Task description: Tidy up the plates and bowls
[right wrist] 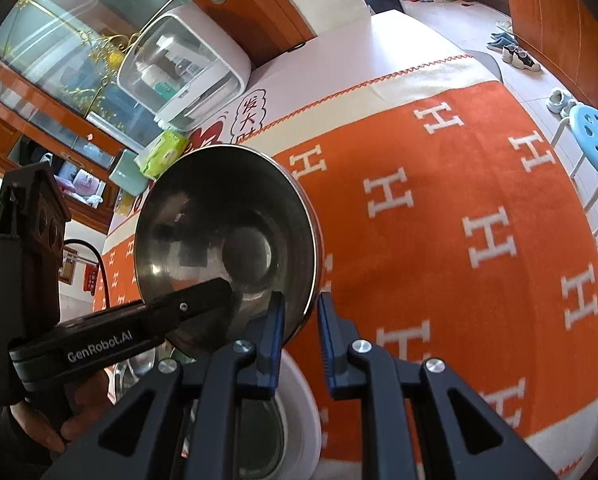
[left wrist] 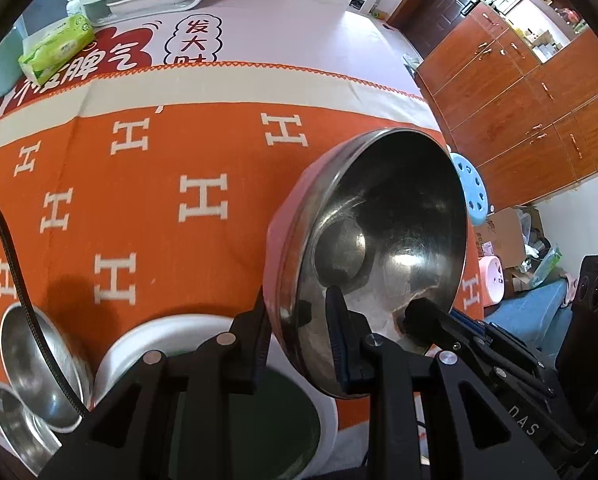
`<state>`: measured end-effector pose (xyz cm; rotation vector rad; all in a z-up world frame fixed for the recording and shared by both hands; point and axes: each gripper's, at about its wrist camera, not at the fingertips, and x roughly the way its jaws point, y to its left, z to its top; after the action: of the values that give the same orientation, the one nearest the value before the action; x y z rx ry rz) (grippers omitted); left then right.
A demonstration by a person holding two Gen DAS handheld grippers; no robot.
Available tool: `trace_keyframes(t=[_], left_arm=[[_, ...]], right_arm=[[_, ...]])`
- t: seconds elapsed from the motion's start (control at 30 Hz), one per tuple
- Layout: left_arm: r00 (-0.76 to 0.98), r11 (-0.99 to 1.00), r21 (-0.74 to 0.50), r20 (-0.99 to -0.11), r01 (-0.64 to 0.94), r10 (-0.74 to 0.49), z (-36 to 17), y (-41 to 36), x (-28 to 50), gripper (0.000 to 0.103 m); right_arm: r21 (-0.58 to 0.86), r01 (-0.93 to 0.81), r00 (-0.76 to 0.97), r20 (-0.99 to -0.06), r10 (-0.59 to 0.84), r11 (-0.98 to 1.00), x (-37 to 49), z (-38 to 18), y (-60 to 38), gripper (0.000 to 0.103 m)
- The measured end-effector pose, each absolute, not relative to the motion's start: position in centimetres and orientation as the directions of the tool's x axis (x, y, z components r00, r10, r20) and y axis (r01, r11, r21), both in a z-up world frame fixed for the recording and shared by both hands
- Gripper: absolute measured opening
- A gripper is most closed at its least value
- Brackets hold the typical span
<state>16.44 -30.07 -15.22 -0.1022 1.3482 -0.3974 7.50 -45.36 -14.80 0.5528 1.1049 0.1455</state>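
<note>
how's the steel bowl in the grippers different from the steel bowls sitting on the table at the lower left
The held bowl is lifted off the orange cloth and tipped on edge; the table bowls rest on the table. The held one is clamped at its rim by the left gripper and right gripper; the table ones are untouched and nested. The held bowl's outside is pink. All have shiny steel insides.

Both grippers are black plastic frames with triangular cut-outs and round silver screws behind the claw. The left gripper (left wrist: pixel 299 336) has ribbed dark-blue pads, and the right gripper (right wrist: pixel 301 340) also. White lettering "GenRobot.AI" marks the left body.
</note>
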Motion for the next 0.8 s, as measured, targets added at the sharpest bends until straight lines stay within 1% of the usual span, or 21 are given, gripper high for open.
trace_keyframes(t=[0.3,0.5,0.8], left_arm=[[0.194,0.928,-0.297,-0.92,0.225,-0.341,-13.4,-28.6,12.3,0.024],[0.249,0.929,-0.31,-0.901,0.203,-0.355,-12.0,-26.4,9.5,0.024],[0.277,0.931,-0.323,-0.891,0.169,-0.36,-11.6,-22.8,5.5,0.025]], right_arm=[[0.446,0.073,0.474,-0.803,0.363,0.892,4.9,-11.7,-43.7,0.016],[0.423,-0.008,0.481,-0.793,0.374,0.906,3.5,-10.3,-41.9,0.016],[0.383,-0.127,0.438,-0.806,0.398,0.915,2.1,-9.5,-38.5,0.016]])
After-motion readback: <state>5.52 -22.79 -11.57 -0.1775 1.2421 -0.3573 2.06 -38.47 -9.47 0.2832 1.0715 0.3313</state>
